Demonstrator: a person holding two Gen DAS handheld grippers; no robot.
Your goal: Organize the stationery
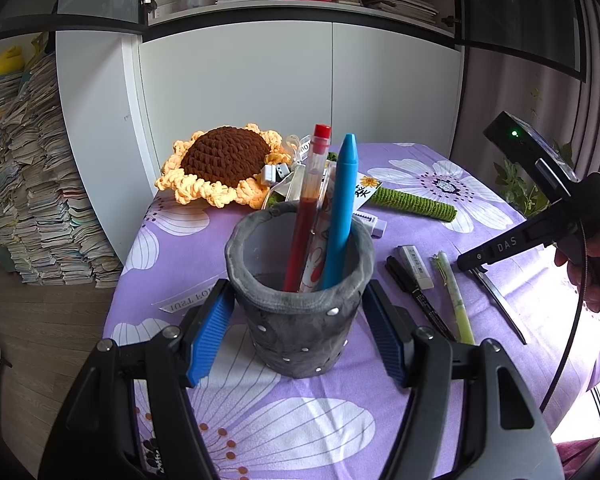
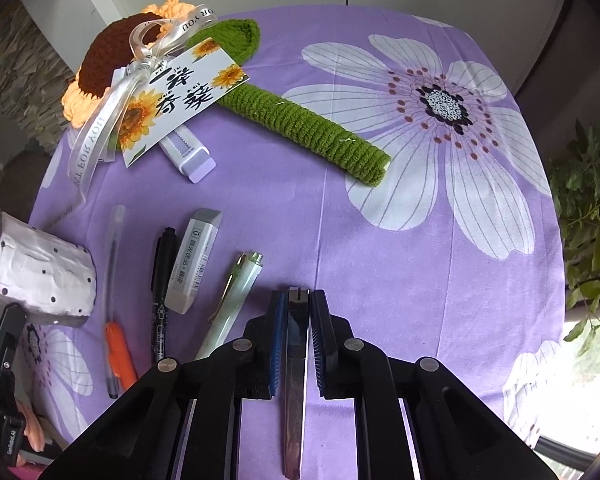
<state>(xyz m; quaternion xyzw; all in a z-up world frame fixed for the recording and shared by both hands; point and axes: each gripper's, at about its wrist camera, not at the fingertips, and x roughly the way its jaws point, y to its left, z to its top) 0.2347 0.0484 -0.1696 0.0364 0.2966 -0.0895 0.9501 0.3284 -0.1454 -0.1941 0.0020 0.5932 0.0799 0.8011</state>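
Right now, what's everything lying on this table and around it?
pen holder: one, grey with white dots, near table edge, clamped by the left hand-held gripper
pens in holder: three, red, blue, white patterned
crochet sunflower: one, brown, orange and green, far side
gift card: one, white, on the sunflower stem
eraser: one, white and grey, mid table
black marker: one, beside the eraser
pale green pen: one, right of the eraser
clear pen: one, orange grip, beside the holder
metal blade-like tool: one, silvery, between the right hand-held gripper's pads
tablecloth: one, purple, floral
left hand-held gripper: shut on holder
right hand-held gripper: shut on tool
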